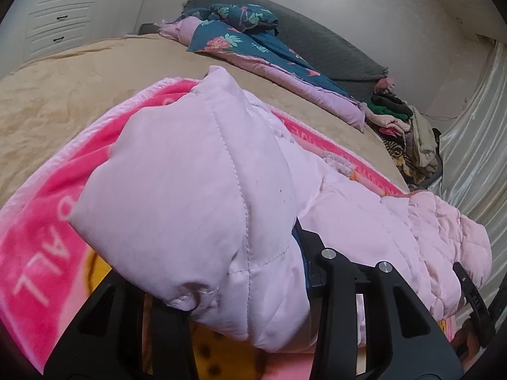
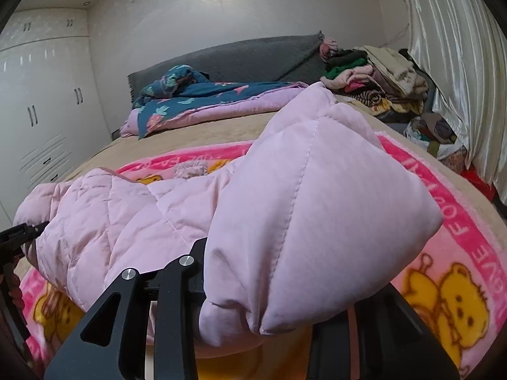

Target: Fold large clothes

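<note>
Your left hand-held gripper is clamped on a bunched fold of the pale pink quilted jacket; the fabric drapes over both black fingers and hides the tips. In the left wrist view the jacket runs off to the right, its far end near a second black tool at the right edge, your right hand-held gripper. Jacket lies on a bright pink printed blanket, which sits on a tan bedspread. Behind: a floral quilt, a grey headboard, a clothes pile.

Right wrist view: your right hand-held gripper is likewise closed on a puffy jacket fold, tips buried. Only here do you see the blanket's yellow cartoon bears, the shiny curtain full height, and the white wardrobe doors. The left tool pokes in at far left, touching the jacket's other end.
</note>
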`<state>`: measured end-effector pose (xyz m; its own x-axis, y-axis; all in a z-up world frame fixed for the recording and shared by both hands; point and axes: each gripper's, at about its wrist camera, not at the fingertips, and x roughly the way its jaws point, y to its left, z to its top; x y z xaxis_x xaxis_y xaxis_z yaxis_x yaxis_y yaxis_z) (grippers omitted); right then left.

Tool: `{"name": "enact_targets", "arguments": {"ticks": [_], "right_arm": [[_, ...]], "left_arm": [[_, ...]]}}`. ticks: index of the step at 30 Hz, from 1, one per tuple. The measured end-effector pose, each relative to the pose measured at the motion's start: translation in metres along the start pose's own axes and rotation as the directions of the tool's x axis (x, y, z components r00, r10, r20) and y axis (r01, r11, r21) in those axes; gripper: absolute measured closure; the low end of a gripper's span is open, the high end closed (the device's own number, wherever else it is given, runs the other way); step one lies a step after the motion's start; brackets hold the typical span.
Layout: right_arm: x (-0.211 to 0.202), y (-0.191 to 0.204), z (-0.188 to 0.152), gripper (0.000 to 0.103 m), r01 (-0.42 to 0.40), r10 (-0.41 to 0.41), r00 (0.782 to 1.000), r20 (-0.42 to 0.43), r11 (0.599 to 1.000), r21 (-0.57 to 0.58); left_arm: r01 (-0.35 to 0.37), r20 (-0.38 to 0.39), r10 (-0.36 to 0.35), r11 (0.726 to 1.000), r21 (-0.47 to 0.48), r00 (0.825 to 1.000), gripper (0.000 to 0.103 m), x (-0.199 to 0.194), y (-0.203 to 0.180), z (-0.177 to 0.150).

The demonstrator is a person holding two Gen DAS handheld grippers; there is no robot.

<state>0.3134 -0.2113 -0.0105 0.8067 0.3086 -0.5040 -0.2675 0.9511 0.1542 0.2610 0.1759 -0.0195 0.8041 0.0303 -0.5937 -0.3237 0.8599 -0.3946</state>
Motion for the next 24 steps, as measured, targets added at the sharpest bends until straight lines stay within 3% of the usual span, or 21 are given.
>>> {"name": "enact_targets", "arguments": {"ticks": [10, 24], "right_arm": [[-0.059, 0.000, -0.035, 0.072, -0.017, 0.017, 1.000, -0.009, 1.000, 0.010], [-0.103, -0.001, -0.076, 0.072, -0.021, 0.022, 0.999, -0.033, 0.998, 0.052]], "left_arm": [[-0.014, -0.006, 0.015, 0.999, 0.034, 1.000, 0.071, -0.042, 0.007, -0.031], [-0.044, -0.037, 0.047, 0.995, 0.088, 0.998, 0.070, -0.074, 0.019, -0.064]]}}
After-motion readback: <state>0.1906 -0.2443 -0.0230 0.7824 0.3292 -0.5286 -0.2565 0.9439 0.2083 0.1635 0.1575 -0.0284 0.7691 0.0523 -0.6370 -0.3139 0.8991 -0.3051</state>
